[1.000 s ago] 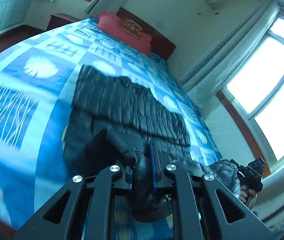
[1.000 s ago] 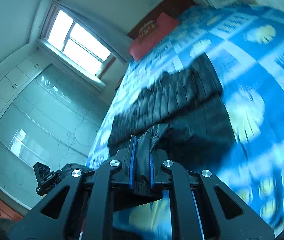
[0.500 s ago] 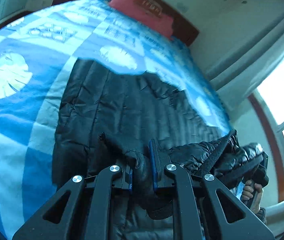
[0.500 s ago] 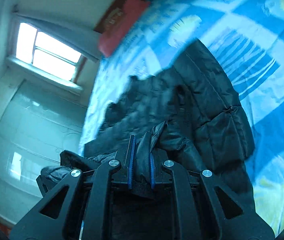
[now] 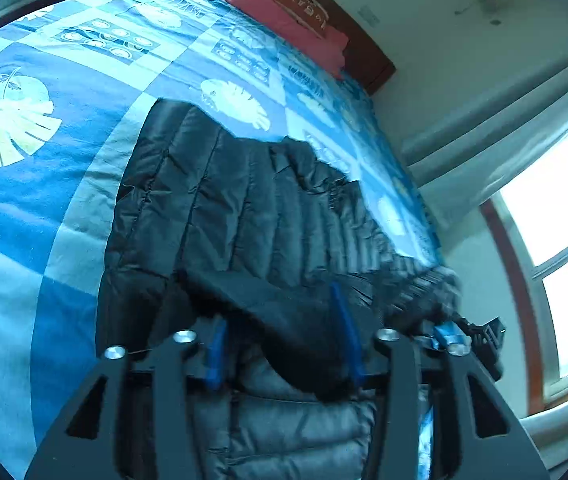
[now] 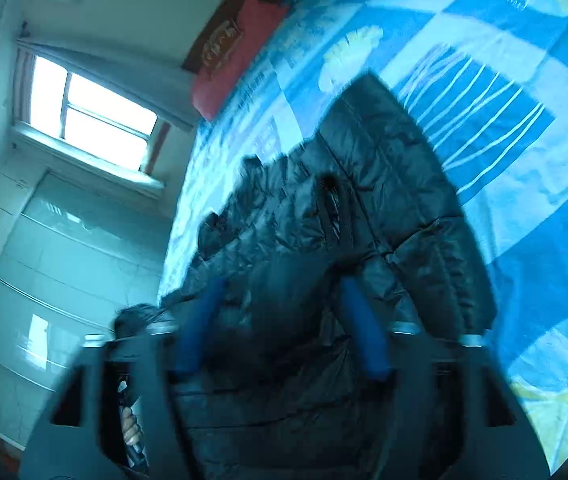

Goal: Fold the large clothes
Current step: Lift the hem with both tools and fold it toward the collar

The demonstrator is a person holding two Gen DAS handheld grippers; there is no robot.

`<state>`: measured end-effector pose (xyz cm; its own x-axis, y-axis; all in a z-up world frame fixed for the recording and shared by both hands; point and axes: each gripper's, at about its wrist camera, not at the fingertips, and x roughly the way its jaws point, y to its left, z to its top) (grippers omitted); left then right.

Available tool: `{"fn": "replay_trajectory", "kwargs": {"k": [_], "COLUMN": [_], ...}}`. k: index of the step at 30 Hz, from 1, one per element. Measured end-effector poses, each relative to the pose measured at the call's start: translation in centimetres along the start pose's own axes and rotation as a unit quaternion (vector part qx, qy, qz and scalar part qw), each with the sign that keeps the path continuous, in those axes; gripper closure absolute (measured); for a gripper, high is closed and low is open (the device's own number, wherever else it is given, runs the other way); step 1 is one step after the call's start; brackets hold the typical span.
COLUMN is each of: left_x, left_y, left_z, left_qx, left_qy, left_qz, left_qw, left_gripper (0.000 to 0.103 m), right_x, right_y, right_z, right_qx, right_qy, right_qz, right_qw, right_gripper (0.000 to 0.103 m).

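A black quilted puffer jacket (image 5: 243, 208) lies folded on a bed with a blue patterned cover (image 5: 35, 152). It also shows in the right wrist view (image 6: 364, 208). My left gripper (image 5: 281, 344) is open, its blue pads wide apart just above the near fold of the jacket; loose fabric lies between them, not pinched. My right gripper (image 6: 284, 328) is open too, its blue pads spread over the jacket's near edge. The right gripper's tip shows at the right of the left wrist view (image 5: 480, 336).
A red pillow (image 5: 284, 16) and dark wooden headboard (image 5: 364, 52) stand at the far end of the bed. A bright window (image 5: 556, 216) with a curtain is on one side. Glass-fronted wardrobe doors (image 6: 55, 288) stand beside the bed in the right wrist view.
Both grippers carried the jacket's near edge forward over the rest of it, then opened and let go. The jacket now lies folded on the bed.
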<state>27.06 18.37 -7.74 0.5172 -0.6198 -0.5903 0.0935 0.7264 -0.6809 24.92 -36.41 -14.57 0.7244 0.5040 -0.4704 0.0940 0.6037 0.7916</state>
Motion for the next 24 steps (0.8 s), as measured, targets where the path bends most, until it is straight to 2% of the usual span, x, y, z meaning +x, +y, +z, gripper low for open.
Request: {"fn": "replay_trajectory", "kwargs": {"k": [1, 4, 8, 11, 14, 19, 21, 23, 24], "left_x": [-0.4, -2.2, -3.5, -2.3, 0.1, 2.6, 3.5, 3.8, 3.9], "left_y": [-0.3, -1.2, -2.1, -1.7, -0.6, 0.5, 0.8, 0.7, 0.4], "left_z": [0.1, 0.1, 0.2, 0.7, 1.6, 3.0, 3.6, 3.8, 3.8], "left_qx": [0.0, 0.015, 0.055, 0.084, 0.095, 0.11, 0.114, 0.12, 0.13], "left_qy": [-0.005, -0.03, -0.05, -0.044, -0.018, 0.008, 0.016, 0.022, 0.027], "left_qz": [-0.005, -0.004, 0.023, 0.067, 0.1, 0.111, 0.114, 0.103, 0.1], "left_qw": [1.0, 0.9994, 0.997, 0.9933, 0.9903, 0.9877, 0.9868, 0.9873, 0.9862], "left_gripper": [0.039, 0.03, 0.028, 0.028, 0.028, 0.028, 0.028, 0.031, 0.048], "right_x": [-0.6, -2.0, -2.1, -1.0, 1.7, 5.7, 6.7, 7.4, 7.5], "right_y": [0.0, -0.1, 0.8, 1.9, 2.9, 3.6, 3.2, 3.1, 3.1], "right_z": [0.0, 0.1, 0.5, 1.3, 2.2, 2.7, 2.6, 2.5, 2.3], "right_qx": [-0.001, -0.009, -0.05, -0.087, -0.131, -0.184, -0.19, -0.196, -0.2], "right_qy": [-0.003, -0.008, -0.007, 0.0, 0.023, 0.056, 0.065, 0.068, 0.067], "right_qz": [0.002, -0.005, -0.032, -0.052, -0.086, -0.135, -0.142, -0.151, -0.153], "right_qw": [1.0, 1.0, 0.998, 0.995, 0.987, 0.972, 0.969, 0.966, 0.965], "right_gripper": [0.034, 0.034, 0.034, 0.034, 0.034, 0.034, 0.035, 0.059, 0.066]}}
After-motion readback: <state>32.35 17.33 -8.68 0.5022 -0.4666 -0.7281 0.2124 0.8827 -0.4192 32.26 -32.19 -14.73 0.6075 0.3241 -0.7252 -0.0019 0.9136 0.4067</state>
